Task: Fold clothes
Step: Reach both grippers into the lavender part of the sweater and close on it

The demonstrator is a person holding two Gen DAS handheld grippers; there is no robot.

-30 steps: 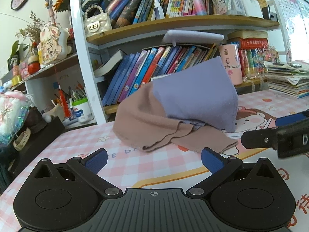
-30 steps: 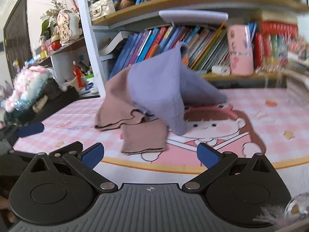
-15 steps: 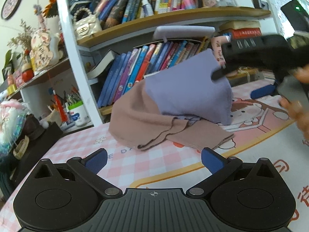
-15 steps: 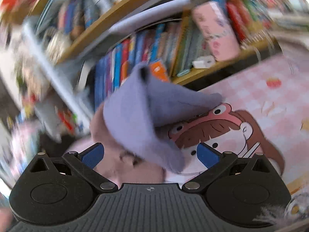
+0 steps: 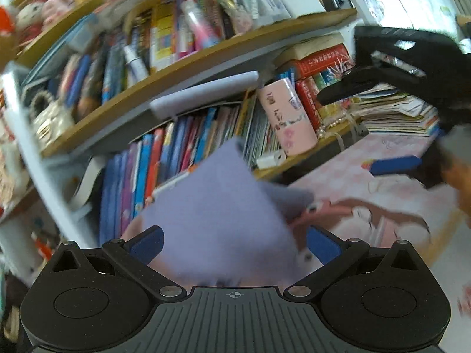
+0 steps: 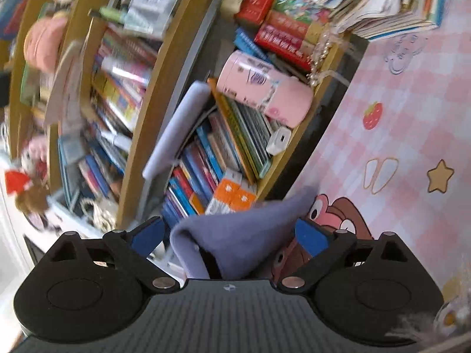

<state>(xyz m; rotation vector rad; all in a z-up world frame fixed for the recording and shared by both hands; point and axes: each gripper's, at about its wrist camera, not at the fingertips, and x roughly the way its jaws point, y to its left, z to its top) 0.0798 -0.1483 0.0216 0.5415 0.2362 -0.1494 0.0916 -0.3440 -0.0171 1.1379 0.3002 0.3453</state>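
A purple cloth (image 5: 217, 206) stands in a peak on the pink checked table mat (image 5: 394, 203). My left gripper (image 5: 234, 244) is open and close up to it, with the cloth filling the gap between the blue pads. In the right wrist view the picture is rolled sideways. There the cloth's folded top (image 6: 244, 223) sits between the fingers of my right gripper (image 6: 228, 235), whose jaws are closing; the pads are still apart from the fabric. The left view shows that right gripper at the upper right, with one blue pad (image 5: 391, 166) toward the cloth.
A crowded bookshelf (image 5: 206, 58) stands right behind the cloth, with a pink cylinder (image 6: 265, 94) and a small white box (image 6: 279, 141) on its lowest board. A stack of books and papers (image 5: 394, 111) lies at the mat's far right.
Both grippers have closed in on the cloth, which now lies between each pair of fingers. The right gripper has rolled far over, so its view is tilted. The left view has tilted too.
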